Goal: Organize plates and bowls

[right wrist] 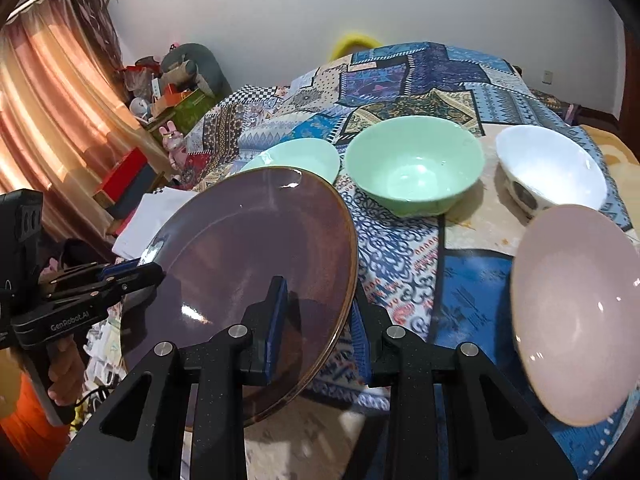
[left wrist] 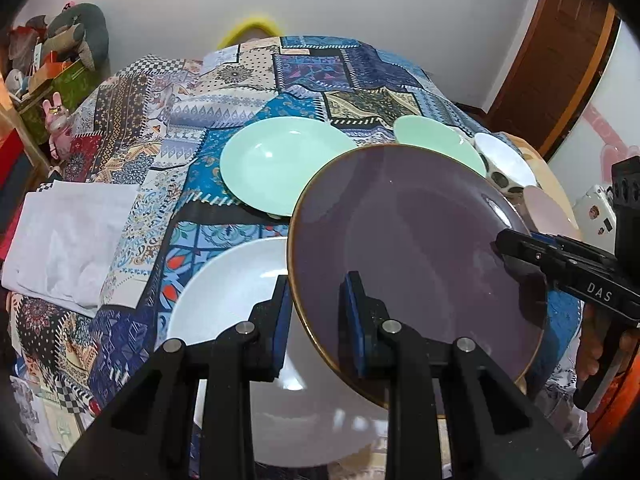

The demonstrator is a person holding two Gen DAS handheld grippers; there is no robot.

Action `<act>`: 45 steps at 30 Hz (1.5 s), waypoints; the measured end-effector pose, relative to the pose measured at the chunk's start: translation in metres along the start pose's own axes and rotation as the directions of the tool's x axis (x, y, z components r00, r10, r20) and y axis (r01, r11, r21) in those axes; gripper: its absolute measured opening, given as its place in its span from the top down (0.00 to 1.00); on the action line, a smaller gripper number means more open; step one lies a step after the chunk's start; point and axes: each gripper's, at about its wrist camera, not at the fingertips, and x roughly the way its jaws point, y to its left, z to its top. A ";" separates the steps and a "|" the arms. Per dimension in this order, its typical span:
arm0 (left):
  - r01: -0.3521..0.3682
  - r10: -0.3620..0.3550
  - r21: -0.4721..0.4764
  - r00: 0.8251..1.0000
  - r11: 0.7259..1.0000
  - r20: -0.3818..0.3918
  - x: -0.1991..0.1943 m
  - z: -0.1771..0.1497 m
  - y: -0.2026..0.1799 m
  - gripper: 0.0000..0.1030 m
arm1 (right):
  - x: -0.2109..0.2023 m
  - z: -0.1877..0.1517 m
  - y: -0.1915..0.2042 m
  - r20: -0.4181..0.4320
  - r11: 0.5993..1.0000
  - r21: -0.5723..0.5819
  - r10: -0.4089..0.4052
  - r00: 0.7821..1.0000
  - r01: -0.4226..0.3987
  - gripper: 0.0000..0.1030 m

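Note:
A dark purple plate (left wrist: 416, 256) with a gold rim hangs above the table, held from both sides. My left gripper (left wrist: 316, 320) straddles its left rim, one finger over and one under. My right gripper (right wrist: 316, 336) straddles its right rim (right wrist: 344, 280) the same way; it also shows in the left wrist view (left wrist: 520, 252). A white plate (left wrist: 236, 304) lies under the left gripper. A mint plate (left wrist: 280, 164) lies behind it. A mint bowl (right wrist: 416, 164), a white bowl (right wrist: 552, 172) and a pink plate (right wrist: 576, 312) sit to the right.
A patchwork cloth (left wrist: 248, 80) covers the table. A folded white cloth (left wrist: 68, 240) lies at the table's left edge. Shelves with toys and boxes (left wrist: 52, 60) stand at the far left. Curtains (right wrist: 48, 120) hang left of the table.

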 end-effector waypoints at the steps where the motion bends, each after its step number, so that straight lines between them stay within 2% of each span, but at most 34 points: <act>1: 0.001 -0.001 0.001 1.000 1.000 -0.002 0.000 -0.001 -0.002 0.75 | -0.003 -0.002 -0.002 0.002 1.000 0.002 0.001 1.000 -0.001 0.73; 18: 0.056 -0.054 0.024 0.996 0.998 -0.066 -0.001 -0.028 -0.055 0.75 | -0.036 -0.033 -0.034 0.013 0.999 0.039 -0.022 1.000 0.021 0.73; 32: 0.082 -0.074 0.048 0.985 0.995 -0.159 0.029 -0.042 -0.083 0.75 | -0.027 -0.056 -0.067 -0.044 0.995 0.099 -0.027 0.999 0.031 0.73; 45: 0.084 -0.068 0.075 0.977 0.994 -0.201 0.049 -0.044 -0.094 0.76 | -0.023 -0.066 -0.077 -0.069 0.993 0.102 -0.048 0.996 0.055 0.73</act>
